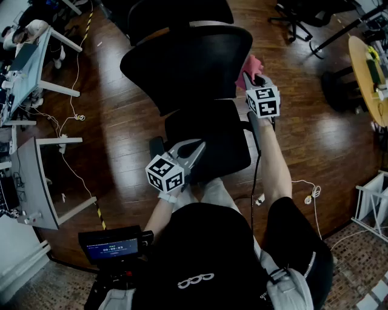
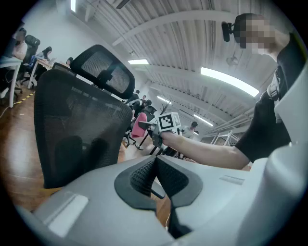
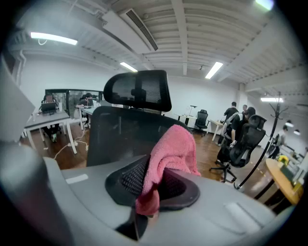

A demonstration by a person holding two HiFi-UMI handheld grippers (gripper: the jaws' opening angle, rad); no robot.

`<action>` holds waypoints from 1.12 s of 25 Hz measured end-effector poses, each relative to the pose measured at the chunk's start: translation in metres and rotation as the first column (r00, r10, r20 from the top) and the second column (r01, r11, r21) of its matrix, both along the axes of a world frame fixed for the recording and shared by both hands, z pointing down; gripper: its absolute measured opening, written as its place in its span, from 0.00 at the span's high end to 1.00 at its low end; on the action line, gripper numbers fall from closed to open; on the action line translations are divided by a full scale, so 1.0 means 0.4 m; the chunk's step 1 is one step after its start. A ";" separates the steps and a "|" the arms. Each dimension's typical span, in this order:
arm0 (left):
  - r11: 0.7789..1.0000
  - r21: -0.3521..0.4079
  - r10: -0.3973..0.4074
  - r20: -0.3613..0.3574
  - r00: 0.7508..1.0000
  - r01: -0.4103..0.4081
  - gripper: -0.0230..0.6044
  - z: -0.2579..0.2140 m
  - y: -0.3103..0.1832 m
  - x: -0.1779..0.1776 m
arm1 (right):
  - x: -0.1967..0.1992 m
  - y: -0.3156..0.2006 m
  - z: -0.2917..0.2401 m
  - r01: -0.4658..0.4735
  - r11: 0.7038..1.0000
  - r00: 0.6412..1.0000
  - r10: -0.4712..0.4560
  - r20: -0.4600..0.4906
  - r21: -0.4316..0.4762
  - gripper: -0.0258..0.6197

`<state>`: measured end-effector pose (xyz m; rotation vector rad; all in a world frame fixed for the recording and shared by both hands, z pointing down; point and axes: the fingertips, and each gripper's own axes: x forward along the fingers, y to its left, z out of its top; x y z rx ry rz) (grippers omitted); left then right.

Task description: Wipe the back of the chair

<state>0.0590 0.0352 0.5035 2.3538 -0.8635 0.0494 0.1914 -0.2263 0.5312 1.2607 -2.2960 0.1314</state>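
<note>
A black office chair faces me, its mesh back (image 1: 188, 66) beyond the seat (image 1: 209, 142). My right gripper (image 1: 256, 77) is shut on a pink cloth (image 1: 251, 65), held at the right edge of the chair back. In the right gripper view the cloth (image 3: 171, 153) bunches up between the jaws, with the chair back (image 3: 120, 129) and headrest (image 3: 139, 91) just behind it. My left gripper (image 1: 199, 145) hovers over the seat, shut with nothing in it. In the left gripper view its pads (image 2: 144, 174) meet, the chair back (image 2: 77, 129) stands at left, and the cloth (image 2: 139, 126) shows beyond.
White desks (image 1: 36, 175) and floor cables lie at the left. A round wooden table (image 1: 364, 66) and a white rack (image 1: 373, 203) are at the right. Other office chairs (image 1: 297, 15) stand behind. A small screen device (image 1: 112, 245) hangs near my body.
</note>
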 end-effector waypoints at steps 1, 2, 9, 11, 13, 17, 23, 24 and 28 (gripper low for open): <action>1.000 -0.004 -0.003 -0.001 1.000 0.003 0.98 0.005 -0.004 -0.005 | 0.003 -0.044 0.000 -0.012 1.000 0.999 0.012 -0.045 0.002 0.90; 1.000 -0.009 -0.005 -0.003 1.000 0.005 0.98 0.009 -0.007 -0.010 | 0.008 -0.088 0.001 -0.026 1.000 0.996 0.026 -0.091 0.004 0.89; 1.000 -0.029 0.009 -0.022 1.000 -0.010 0.98 0.009 -0.041 -0.046 | 0.051 -0.294 0.000 -0.174 0.985 0.951 0.173 -0.258 0.017 0.89; 0.999 -0.036 0.002 -0.031 1.000 -0.004 0.98 0.011 -0.058 -0.073 | 0.007 -0.315 -0.007 -0.164 0.986 0.954 0.163 -0.252 0.020 0.89; 0.999 -0.040 0.008 -0.030 1.000 -0.009 0.98 0.013 -0.075 -0.098 | -0.053 -0.326 -0.010 -0.142 0.990 0.958 0.142 -0.248 0.019 0.89; 0.999 -0.036 0.013 -0.029 1.000 -0.014 0.98 0.010 -0.102 -0.140 | -0.173 -0.317 -0.003 -0.100 0.995 0.965 0.101 -0.241 0.016 0.89; 0.999 -0.041 -0.033 -0.040 0.999 0.031 0.98 0.010 -0.126 -0.196 | -0.385 -0.254 0.003 0.020 1.000 0.979 -0.015 -0.206 0.021 0.89; 0.998 -0.043 -0.040 -0.042 0.998 0.039 0.98 0.010 -0.125 -0.205 | -0.428 -0.242 0.006 0.046 0.999 0.978 -0.041 -0.206 0.021 0.89; 0.996 -0.051 -0.070 -0.048 0.996 0.068 0.98 0.014 -0.121 -0.250 | -0.581 -0.203 0.008 0.114 0.993 0.976 -0.108 -0.189 0.023 0.89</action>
